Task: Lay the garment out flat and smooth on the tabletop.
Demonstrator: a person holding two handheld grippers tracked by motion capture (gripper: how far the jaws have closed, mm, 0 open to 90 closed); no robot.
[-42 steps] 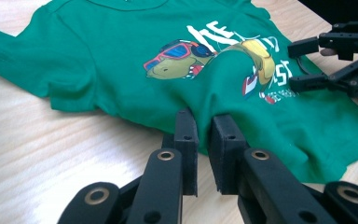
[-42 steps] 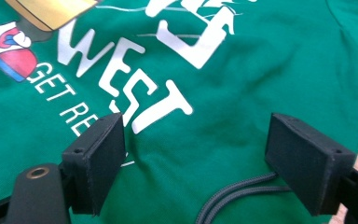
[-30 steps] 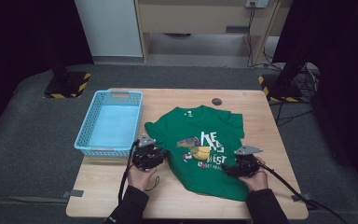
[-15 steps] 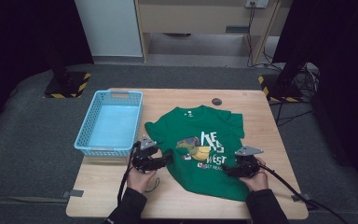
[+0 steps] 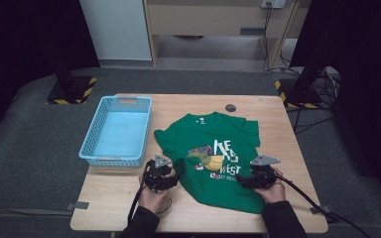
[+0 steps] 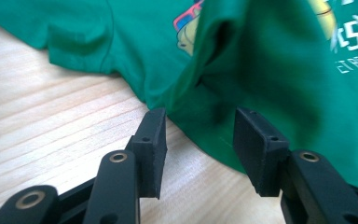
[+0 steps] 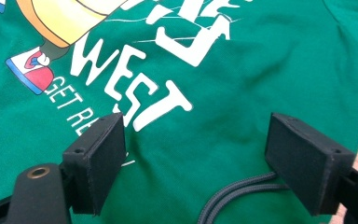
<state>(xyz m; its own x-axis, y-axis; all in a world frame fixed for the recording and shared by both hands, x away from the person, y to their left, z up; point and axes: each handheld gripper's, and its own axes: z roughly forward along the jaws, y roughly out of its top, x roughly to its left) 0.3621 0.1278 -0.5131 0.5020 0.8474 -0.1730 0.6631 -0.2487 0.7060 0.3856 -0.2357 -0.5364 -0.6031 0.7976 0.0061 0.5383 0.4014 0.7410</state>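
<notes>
Spread a little apart, my left claw (image 6: pixel 198 144) sits low over the tabletop (image 6: pixel 51 130) at the near left edge of the green T-shirt (image 5: pixel 213 158); its jaws have just been closing, yet the pads (image 6: pixel 154 140) press on nothing, with the shirt's hem and a raised fold of cloth lying just beyond and between their tips. From above, that left claw (image 5: pixel 171 173) rests at the shirt's lower left side, my hand (image 5: pixel 151 196) behind it on bare wood. My right claw (image 7: pixel 196 158) stands wide over the shirt's lower right part, pads clear of the fabric, white lettering under the left pad and a dark cord (image 7: pixel 233 193) lying across the cloth between the jaws. In the high view the right claw (image 5: pixel 245 179) points in towards the printed front, its cable (image 5: pixel 317 203) trailing off across the tabletop to the right. The shirt lies face up and mostly flat in the middle of the tabletop, collar away from me, its bottom hem near me. A light blue basket (image 5: pixel 92 144) stands well to the left of the shirt, and a small dark round thing (image 5: pixel 230 107) lies beyond the collar.
</notes>
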